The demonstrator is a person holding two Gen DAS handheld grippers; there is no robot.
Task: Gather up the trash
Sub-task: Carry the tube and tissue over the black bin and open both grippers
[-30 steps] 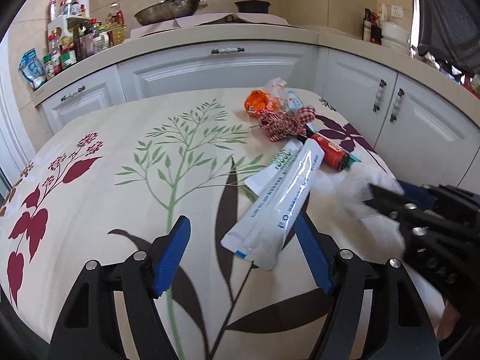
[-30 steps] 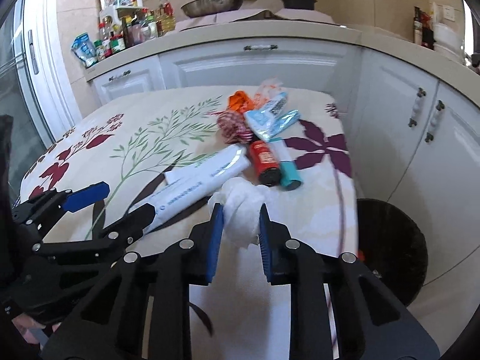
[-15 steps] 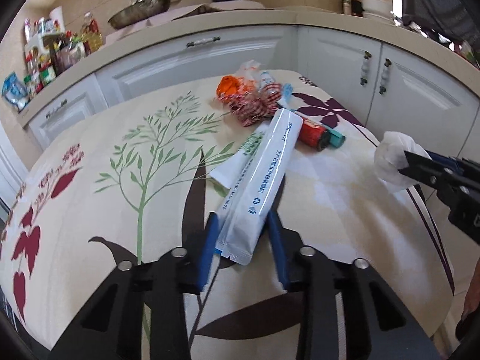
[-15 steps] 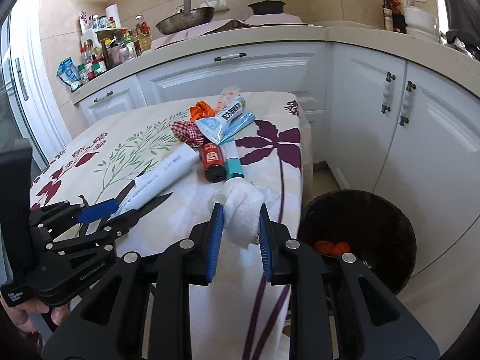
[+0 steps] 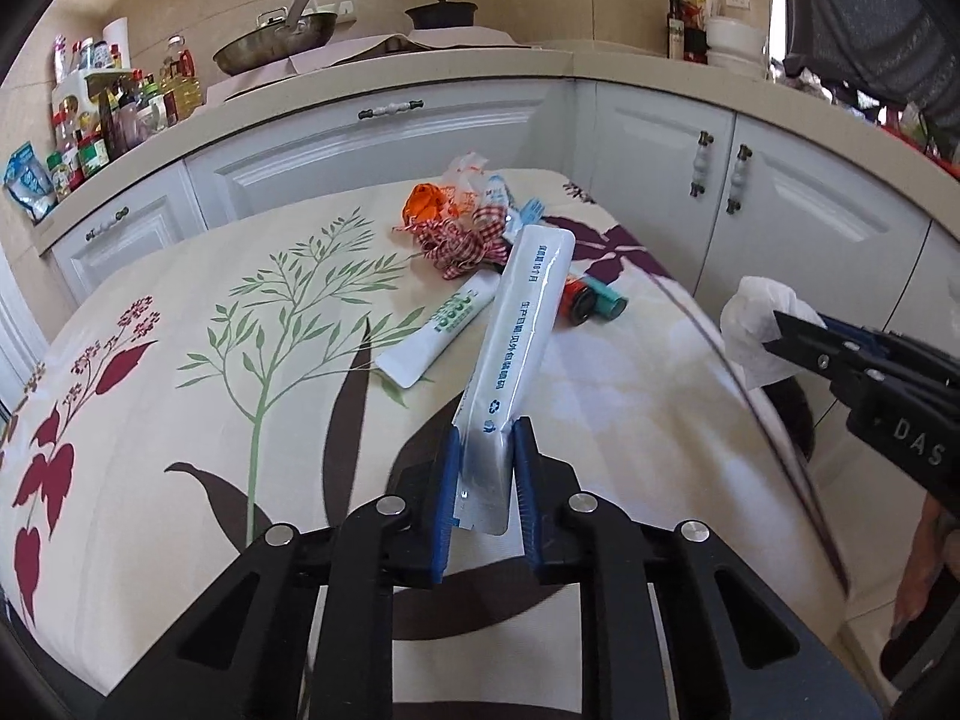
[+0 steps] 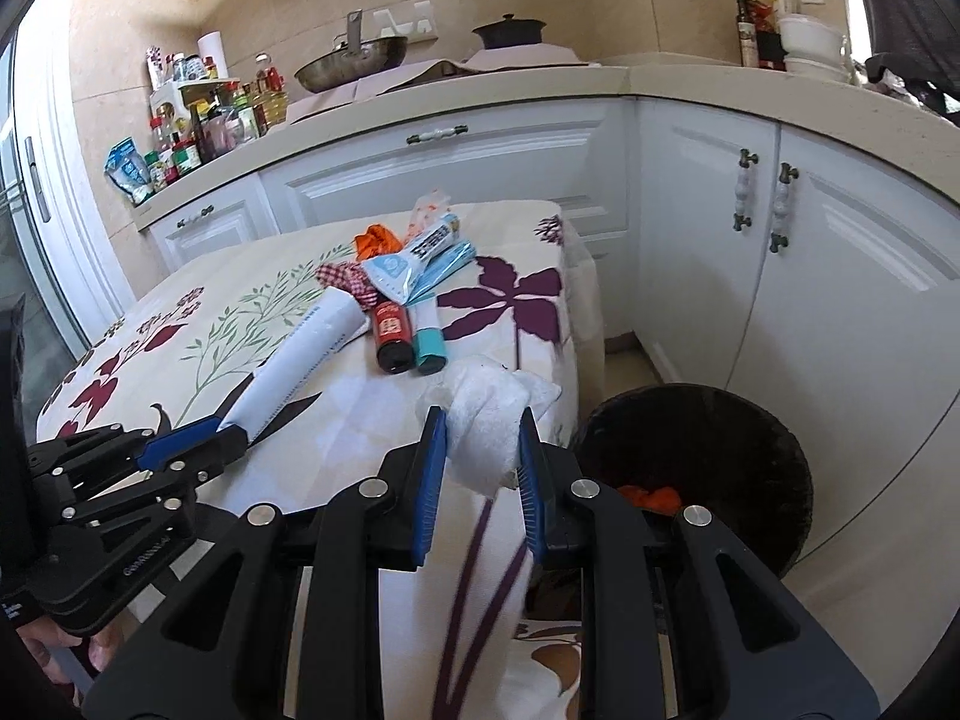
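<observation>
Left wrist view: left gripper (image 5: 485, 474) clamped on the near end of a long white pouch (image 5: 521, 342), which tilts up off the tablecloth (image 5: 180, 396). Beyond it lie a small white tube (image 5: 444, 327), a checkered cloth scrap (image 5: 462, 240), an orange wrapper (image 5: 427, 204), a red bottle (image 5: 577, 299) and a teal tube (image 5: 609, 297), bunched toward the table's far right corner.

Right wrist view: right gripper (image 6: 483, 462) pinching a crumpled white tissue (image 6: 489, 420) at the table's right edge, beside and above a black bin (image 6: 750, 438) on the floor. Orange scrap (image 6: 651, 495) sits inside the bin. Kitchen cabinets (image 6: 840, 276) stand behind.
</observation>
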